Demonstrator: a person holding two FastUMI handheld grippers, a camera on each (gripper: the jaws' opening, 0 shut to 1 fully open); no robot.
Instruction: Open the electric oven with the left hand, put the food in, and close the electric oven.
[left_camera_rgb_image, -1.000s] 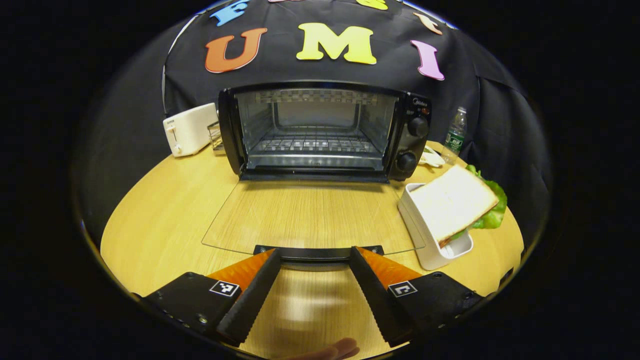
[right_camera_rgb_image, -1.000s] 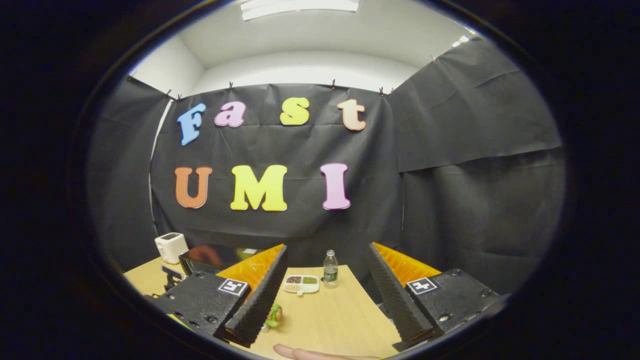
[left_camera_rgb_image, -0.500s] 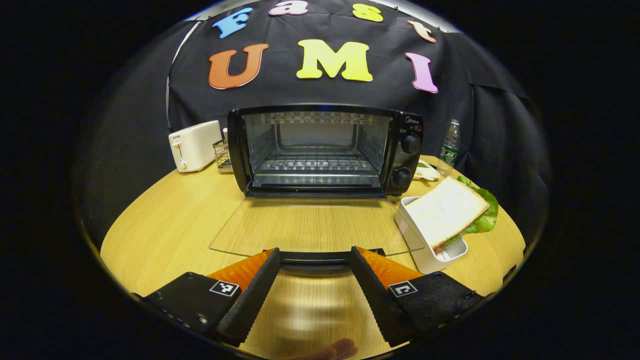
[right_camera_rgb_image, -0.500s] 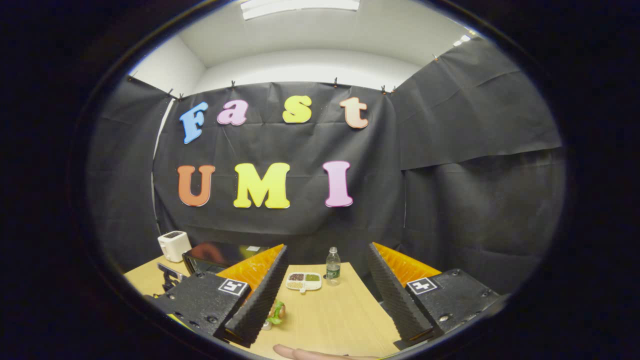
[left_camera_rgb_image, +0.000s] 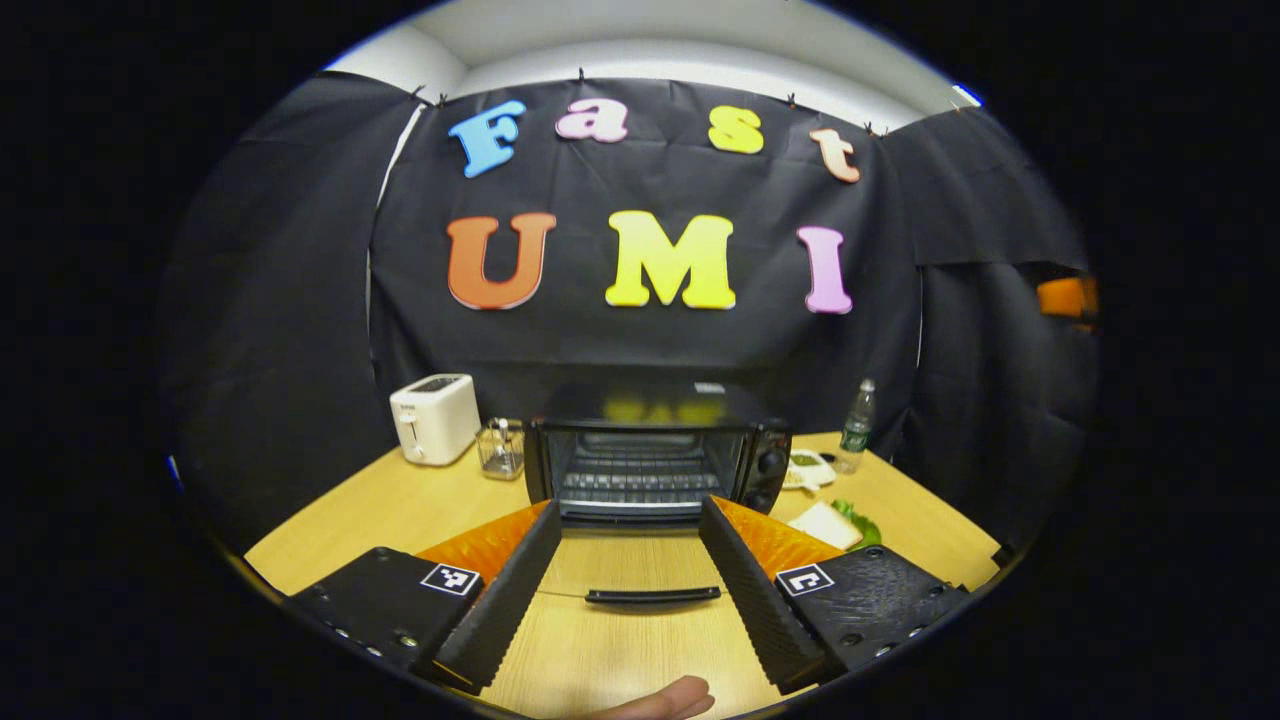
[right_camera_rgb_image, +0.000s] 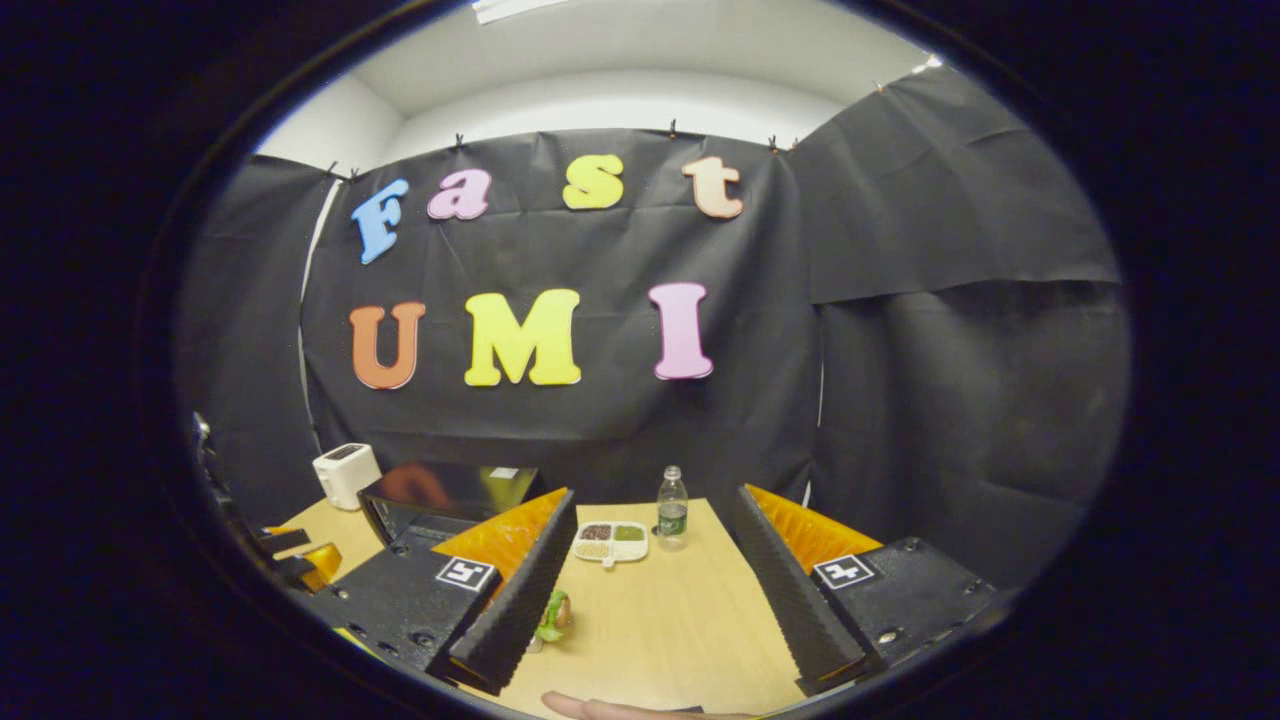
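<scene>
Now the electric oven stands at the back of the wooden bench with its glass door folded fully down and flat, the dark door handle nearest the viewer. In the left gripper view, the left tool hovers above and in front of that handle, its two fingers spread wide and holding nothing. The wire rack inside the oven looks bare. To the oven's right lies the sandwich, white bread over green lettuce, and what it rests on cannot be made out. Behind it are a small white dish and a water bottle. A white toaster and a small glass container stand to the oven's left.

In the right gripper view, the right tool is also wide open and empty, raised above the bench and aimed toward the back wall. A sliver of the sandwich peeks past its left finger, low down.

Judging from this, opening is done and loading comes next. The right tool should drop and tilt down toward the sandwich, close gently across its bread faces so the soft filling does not squeeze out, then carry it level over the lowered door onto the rack. The left tool is best kept clear of the doorway.
</scene>
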